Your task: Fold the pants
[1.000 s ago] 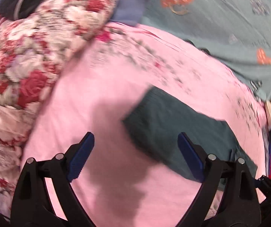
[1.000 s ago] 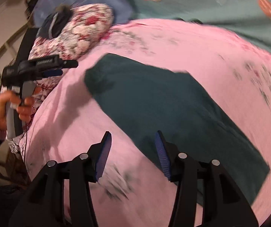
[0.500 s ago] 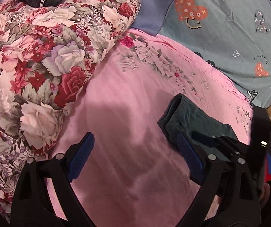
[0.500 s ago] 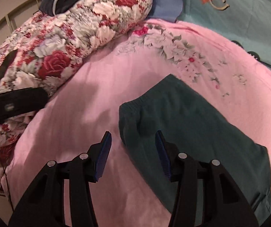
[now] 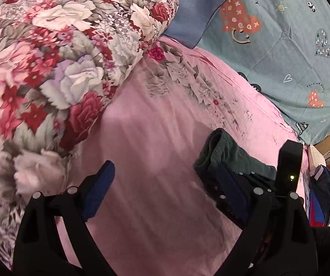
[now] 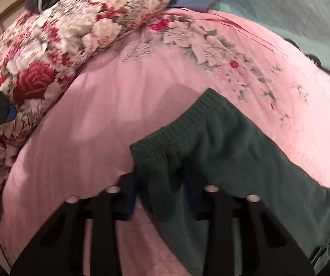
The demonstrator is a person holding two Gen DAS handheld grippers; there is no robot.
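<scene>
Dark green pants [image 6: 229, 151] lie on the pink bed sheet [image 6: 118, 105], the ribbed waistband towards the far left. My right gripper [image 6: 162, 191] is low at the waistband's near corner, its blue fingers either side of the cloth, still apart. My left gripper [image 5: 165, 184] is open and empty above bare sheet, left of the pants [image 5: 229, 154]. The right gripper's black body [image 5: 289, 168] shows just behind my left gripper's right finger.
A rolled floral quilt [image 5: 61, 57] lies along the left, with a dark garment on top. A blue pillow [image 5: 199, 7] and a teal blanket with hearts [image 5: 280, 46] lie at the far side. Clothes and wooden furniture [image 5: 321, 184] stand at the right edge.
My right gripper has come down and forward onto the waistband corner, so cloth now sits between its fingers. My left gripper has drifted slightly, staying open over the sheet.
</scene>
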